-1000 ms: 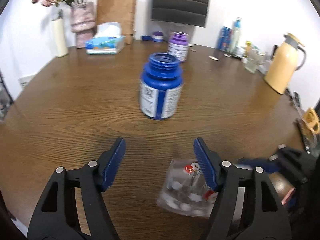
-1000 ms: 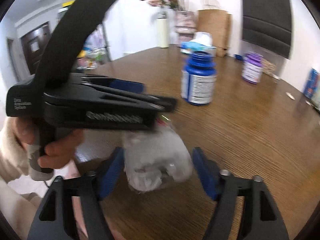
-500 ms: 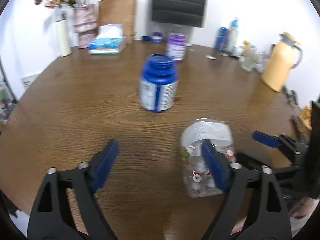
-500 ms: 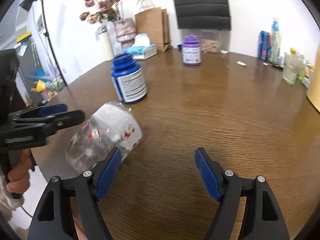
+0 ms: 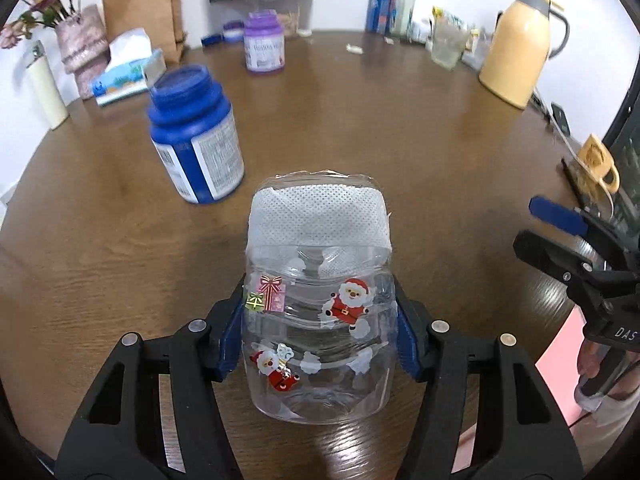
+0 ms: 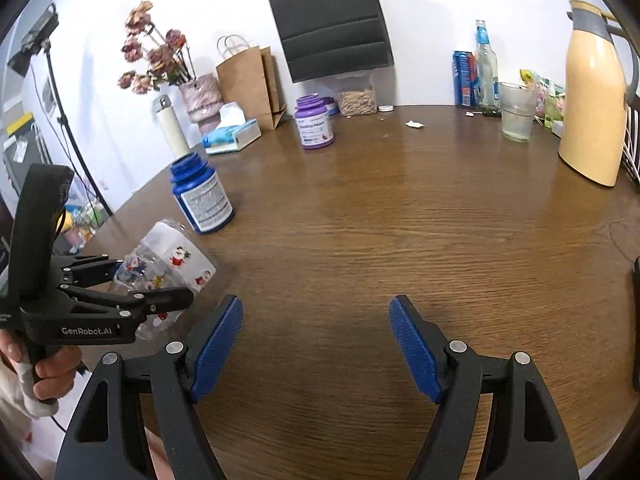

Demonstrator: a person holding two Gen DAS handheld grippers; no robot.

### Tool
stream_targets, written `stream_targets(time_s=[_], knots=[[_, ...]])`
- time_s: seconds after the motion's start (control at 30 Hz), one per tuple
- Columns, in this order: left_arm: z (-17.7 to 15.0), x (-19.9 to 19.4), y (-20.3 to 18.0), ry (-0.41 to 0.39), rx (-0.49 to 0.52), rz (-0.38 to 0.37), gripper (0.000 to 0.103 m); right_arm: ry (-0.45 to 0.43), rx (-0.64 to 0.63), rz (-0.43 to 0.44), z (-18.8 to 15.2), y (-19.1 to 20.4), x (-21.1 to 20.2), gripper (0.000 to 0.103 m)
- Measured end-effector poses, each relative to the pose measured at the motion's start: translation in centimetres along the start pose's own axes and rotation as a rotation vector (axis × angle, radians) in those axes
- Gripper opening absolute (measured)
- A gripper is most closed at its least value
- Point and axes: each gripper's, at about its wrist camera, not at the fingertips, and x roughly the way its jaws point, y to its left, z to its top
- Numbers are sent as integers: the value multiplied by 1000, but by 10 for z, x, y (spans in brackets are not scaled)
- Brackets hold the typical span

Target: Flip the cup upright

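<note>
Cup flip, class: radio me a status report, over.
Left gripper shut on cup. Right gripper open, empty. Cup off vertical. Blue bottle close behind.

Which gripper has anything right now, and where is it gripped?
Left gripper clamps the clear plastic Santa-sticker cup by its lower side walls; right gripper is open, empty.

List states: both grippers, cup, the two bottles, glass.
Left gripper: shut on the cup.
Right gripper: open, nothing between its fingers.
Cup: gripped, upright.
Blue bottle: upright, uncapped.
Purple bottle: upright, uncapped.
Glass: upright.
</note>
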Motion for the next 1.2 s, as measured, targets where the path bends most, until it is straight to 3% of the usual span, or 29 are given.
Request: stream_targets(time_s=[0.07, 0.13, 0.2, 0.23, 0.27, 0.37, 0.53, 0.6, 0.7, 0.8, 0.87, 1.07, 1.13, 1.2], knots=[[5, -11, -1, -61, -2, -3, 57, -20, -1, 38, 9, -1, -4, 81], [12, -30, -6, -170, 35, 1, 58, -45, -17, 100, 27, 2, -9, 81], [20, -54, -20, -327, 126, 26, 58, -64, -32, 201, 52, 8, -15, 81], [23, -59, -23, -365, 150, 30, 58, -68, -28, 275, 66, 10, -18, 83], [28, -66, -26, -416, 178, 37, 58, -67, -21, 375, 83, 14, -19, 92], [42, -75, -30, -497, 208, 42, 58, -52, -11, 577, 118, 25, -17, 95], [64, -76, -31, -627, 244, 50, 58, 35, 63, 777, 160, 36, 18, 94], [74, -70, -25, -652, 232, 100, 61, 46, 98, 753, 171, 32, 34, 60], [90, -60, -10, -616, 214, 40, 60, 61, 168, 778, 179, 15, 60, 62], [91, -58, -13, -678, 261, 94, 60, 73, 215, 853, 182, 4, 79, 64], [95, -53, -10, -692, 263, 88, 60, 73, 230, 870, 187, -1, 85, 65], [107, -40, 1, -684, 247, 43, 61, 37, 217, 828, 197, -3, 91, 63], [110, -36, 4, -663, 251, 23, 70, 22, 208, 809, 197, -3, 93, 62], [111, -34, 4, -659, 255, 22, 70, 14, 207, 808, 197, -4, 95, 62]])
